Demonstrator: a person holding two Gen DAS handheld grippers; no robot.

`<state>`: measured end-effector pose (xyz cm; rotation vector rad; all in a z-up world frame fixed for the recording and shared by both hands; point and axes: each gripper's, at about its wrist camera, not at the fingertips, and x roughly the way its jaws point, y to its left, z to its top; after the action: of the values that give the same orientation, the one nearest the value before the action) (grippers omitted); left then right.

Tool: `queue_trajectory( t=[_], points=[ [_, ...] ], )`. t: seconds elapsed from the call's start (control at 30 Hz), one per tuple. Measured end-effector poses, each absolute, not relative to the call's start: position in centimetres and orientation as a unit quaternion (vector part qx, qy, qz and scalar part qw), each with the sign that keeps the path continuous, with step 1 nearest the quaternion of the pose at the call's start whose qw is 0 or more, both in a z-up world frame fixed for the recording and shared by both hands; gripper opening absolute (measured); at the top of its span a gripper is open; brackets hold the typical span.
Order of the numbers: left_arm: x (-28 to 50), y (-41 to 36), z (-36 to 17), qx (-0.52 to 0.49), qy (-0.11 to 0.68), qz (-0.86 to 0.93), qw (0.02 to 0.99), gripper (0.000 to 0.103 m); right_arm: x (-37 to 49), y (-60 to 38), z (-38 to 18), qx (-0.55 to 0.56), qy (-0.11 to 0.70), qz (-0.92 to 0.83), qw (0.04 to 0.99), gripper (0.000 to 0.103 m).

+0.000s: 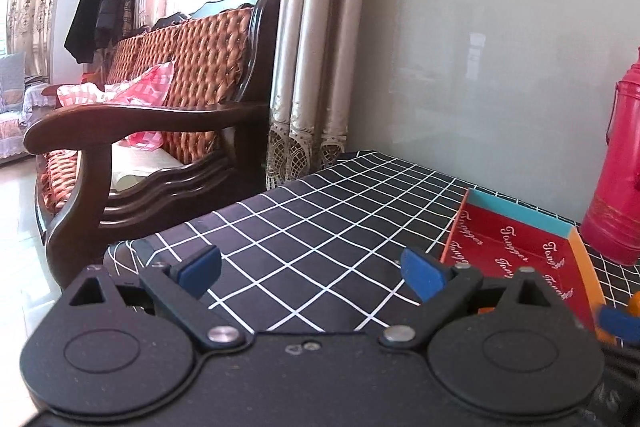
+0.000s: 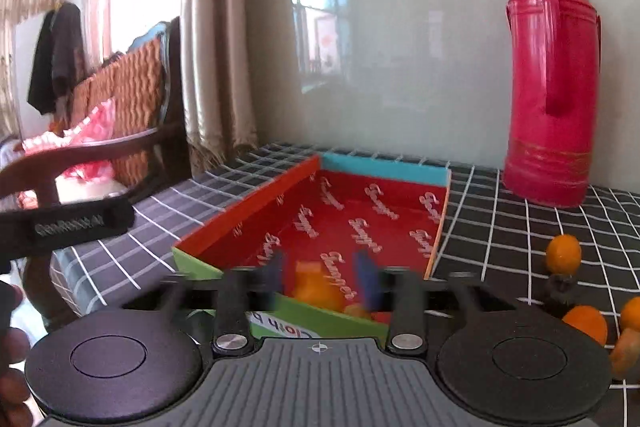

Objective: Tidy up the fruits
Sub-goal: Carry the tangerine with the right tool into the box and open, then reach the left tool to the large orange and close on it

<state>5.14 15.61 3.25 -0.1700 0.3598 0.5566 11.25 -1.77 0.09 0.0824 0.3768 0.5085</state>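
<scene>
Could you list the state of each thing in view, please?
left gripper: open, empty.
right gripper: open, above the tray's near end.
tray: holds orange fruit at near end.
loose oranges: on tablecloth, outside tray.
red flask: upright.

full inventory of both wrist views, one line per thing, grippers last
box: 1, red inside with blue, orange and green walls, on the table left of the flask
oranges in box: at least 1, orange, near end of the box, blurred
oranges on table: about 4, orange, right of the box
dark fruit: 1, blackish, among the loose oranges, kind unclear
flask: 1, pink-red, upright by the wall
tablecloth: 1, black with white grid
sofa: 1, dark wood, orange cushions, left of table
curtains: beige, beside the sofa
coats: dark, hanging at the back
left gripper: open, empty
right gripper: open over the box's near end
</scene>
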Motion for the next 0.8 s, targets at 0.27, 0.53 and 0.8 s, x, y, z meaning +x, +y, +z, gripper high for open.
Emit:
queue_trajectory(
  t=[0.27,0.53,0.8],
  points=[
    [5.6,13.9,3.5,-0.075,0.171,0.252,0.949,0.09,8.8,-7.9,2.2,0.078,0.112,0.156,0.978,0.103],
    [6.2,7.8,3.9,-0.028,0.144,0.148,0.978,0.09,8.3,-15.3,2.4,0.059,0.095,-0.027,0.993,0.103],
    [7.2,-0.1,2.7,0.018,0.152,0.008,0.988,0.09,9.1,-20.7,0.3,-0.008,0.117,-0.285,0.951,0.103]
  ],
)
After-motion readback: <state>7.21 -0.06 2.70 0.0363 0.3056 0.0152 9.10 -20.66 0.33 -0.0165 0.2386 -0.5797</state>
